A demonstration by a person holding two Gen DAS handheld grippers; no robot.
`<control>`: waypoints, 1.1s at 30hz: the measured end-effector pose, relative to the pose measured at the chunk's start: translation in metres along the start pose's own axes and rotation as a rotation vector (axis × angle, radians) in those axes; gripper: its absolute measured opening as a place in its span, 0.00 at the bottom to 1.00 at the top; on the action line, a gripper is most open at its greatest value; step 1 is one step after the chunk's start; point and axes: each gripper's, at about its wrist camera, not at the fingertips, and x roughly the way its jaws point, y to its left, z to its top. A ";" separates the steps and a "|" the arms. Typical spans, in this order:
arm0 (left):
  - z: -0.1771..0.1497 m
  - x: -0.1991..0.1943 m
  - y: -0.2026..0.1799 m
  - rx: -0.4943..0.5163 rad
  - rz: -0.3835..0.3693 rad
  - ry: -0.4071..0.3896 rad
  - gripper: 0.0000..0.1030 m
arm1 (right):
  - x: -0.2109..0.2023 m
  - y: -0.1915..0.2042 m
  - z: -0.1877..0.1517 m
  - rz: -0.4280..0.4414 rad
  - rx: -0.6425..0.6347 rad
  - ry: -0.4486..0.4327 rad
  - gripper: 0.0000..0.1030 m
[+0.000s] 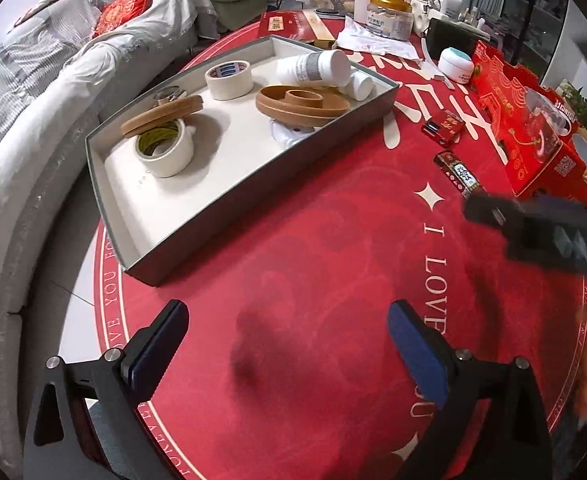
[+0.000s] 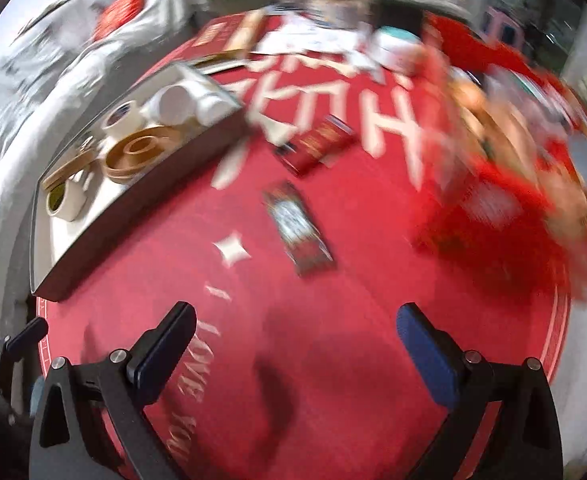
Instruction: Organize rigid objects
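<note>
The grey tray (image 1: 253,184) sits in the upper left of the left wrist view, on the red worktop (image 1: 313,264). It serves as the collection point: two tape rolls (image 1: 165,152) (image 1: 229,79), a tan ring-shaped piece (image 1: 302,105), a flat tan disc (image 1: 161,114) leaning on the nearer roll, and two white bottles (image 1: 313,67) lying on their sides are already gathered in it.

Two small red boxes (image 1: 442,126) (image 1: 458,174) lie loose on the worktop at centre right, apart from the tray. By judgement these are the next items to be sorted.

The left hand-held gripper (image 1: 287,344) has its jaws spread wide, nothing between them, over bare cloth at the bottom of the frame. The right hand-held gripper (image 2: 296,350) is likewise spread and empty. Its view is heavily blurred, but the nearer red box (image 2: 299,228) lies just ahead of its jaws, so the wide opening probably prepares for a grasp there.
</note>
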 end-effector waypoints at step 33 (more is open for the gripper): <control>-0.007 0.014 0.045 -0.119 -0.049 0.071 0.98 | 0.076 0.018 0.092 -0.147 -0.186 0.031 0.90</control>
